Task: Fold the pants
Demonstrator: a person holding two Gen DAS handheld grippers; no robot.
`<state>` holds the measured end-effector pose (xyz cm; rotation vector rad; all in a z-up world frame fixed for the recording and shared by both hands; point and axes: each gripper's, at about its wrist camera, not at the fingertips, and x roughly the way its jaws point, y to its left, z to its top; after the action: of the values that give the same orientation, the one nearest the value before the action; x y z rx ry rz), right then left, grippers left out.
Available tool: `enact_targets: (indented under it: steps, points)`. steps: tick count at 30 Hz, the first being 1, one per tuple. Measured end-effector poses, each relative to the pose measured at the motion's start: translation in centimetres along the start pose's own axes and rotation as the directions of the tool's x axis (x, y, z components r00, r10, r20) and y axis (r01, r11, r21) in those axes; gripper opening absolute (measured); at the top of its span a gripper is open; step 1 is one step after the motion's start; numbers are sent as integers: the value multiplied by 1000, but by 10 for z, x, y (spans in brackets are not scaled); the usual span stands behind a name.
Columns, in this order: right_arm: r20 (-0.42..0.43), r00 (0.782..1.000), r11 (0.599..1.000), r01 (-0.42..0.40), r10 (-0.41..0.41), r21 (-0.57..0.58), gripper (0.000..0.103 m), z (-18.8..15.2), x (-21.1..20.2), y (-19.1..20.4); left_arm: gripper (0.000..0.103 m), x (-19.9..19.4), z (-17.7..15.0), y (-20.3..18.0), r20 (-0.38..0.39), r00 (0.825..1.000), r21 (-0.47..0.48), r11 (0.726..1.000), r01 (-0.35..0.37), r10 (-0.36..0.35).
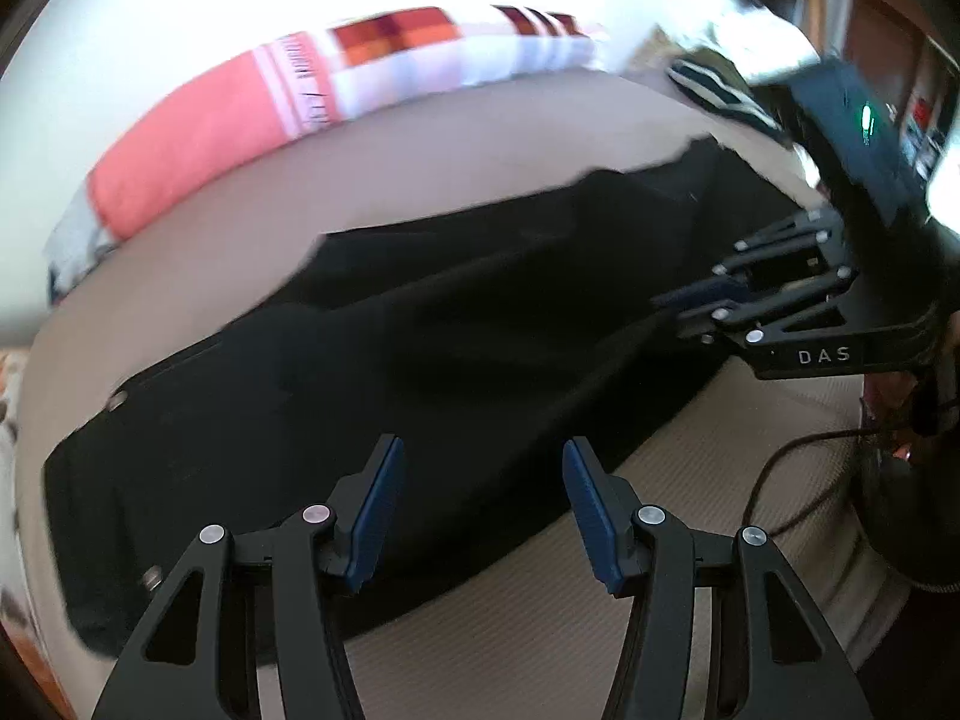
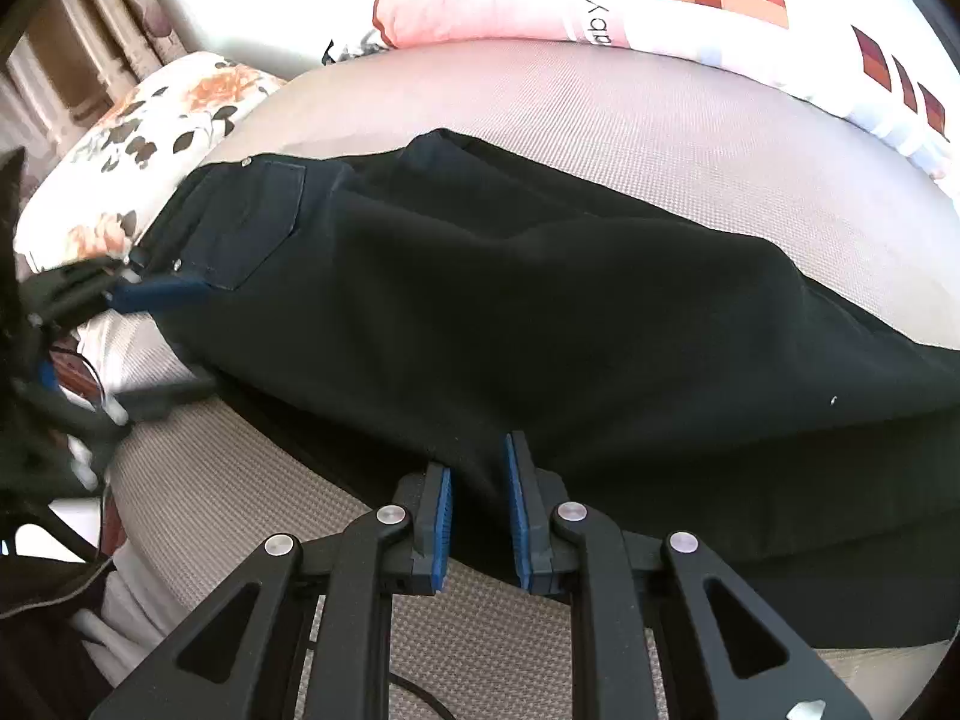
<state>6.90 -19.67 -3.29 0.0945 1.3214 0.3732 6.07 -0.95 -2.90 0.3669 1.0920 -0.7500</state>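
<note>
On the bed (image 2: 600, 120), the pants (image 2: 540, 312) are pinched narrowly by the right gripper (image 2: 478, 516); the left gripper (image 1: 480, 516), wide and empty, should be closed on the near hem.

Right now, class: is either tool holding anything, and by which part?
The right tool appears to pinch the black pants by a fold at their near edge, mid-length. The left tool is open, holding nothing.

Left black two-finger claw with blue pads (image 1: 480, 510) has its fingers spread wide apart, holding nothing. Right black claw with blue pads (image 2: 478, 510) has its fingers close together with a narrow gap between them.
</note>
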Motion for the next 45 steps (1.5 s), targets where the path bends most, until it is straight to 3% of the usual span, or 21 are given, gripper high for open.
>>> enact_targets:
  steps: [6, 7, 8, 11, 16, 20, 23, 29, 34, 42, 45]
  points:
    - [8, 1000, 1000, -11, 11, 14, 17, 1, -1, -2, 55, 37, 23, -41, -13, 1000, 82, 996, 23, -22]
    - [10, 1000, 1000, -14, 13, 18, 17, 1, -2, -2, 51, 41, 24, -47, -15, 1000, 89, 996, 23, -22]
    - [10, 1000, 1000, -18, 18, 21, 17, 1, -2, -3, 32, 46, 27, -51, -14, 999, 99, 995, 30, -29]
    - [2, 1000, 999, -25, 25, 24, 17, 0, -3, -3, 11, 56, 27, -57, -25, 999, 88, 996, 26, -24]
    - [53, 997, 996, -51, 47, 78, 31, -3, -28, -24, 8, 54, 27, -51, -17, 999, 28, 999, 33, -33]
    - [106, 994, 972, -26, 1, 232, 32, -14, -52, -81, 7, 55, 29, -45, -10, 999, -28, 998, 48, -49]
    - [114, 991, 912, 16, -69, 410, 33, -35, -63, -145, 7, 54, 28, -38, -4, 998, -69, 996, 62, -62]
    - [96, 981, 766, 68, -167, 639, 33, -77, -72, -234, 8, 54, 29, -37, -3, 998, -91, 994, 58, -59]
    - [156, 976, 659, -17, -153, 752, 33, -100, -73, -276, 8, 55, 29, -33, -4, 998, -124, 991, 58, -59]
    - [271, 948, 546, -141, -165, 826, 28, -110, -70, -325, 8, 58, 29, -29, -20, 998, -157, 986, 56, -60]
    - [282, 943, 518, -155, -176, 841, 19, -107, -67, -338, 8, 60, 30, -29, -27, 998, -168, 984, 59, -64]
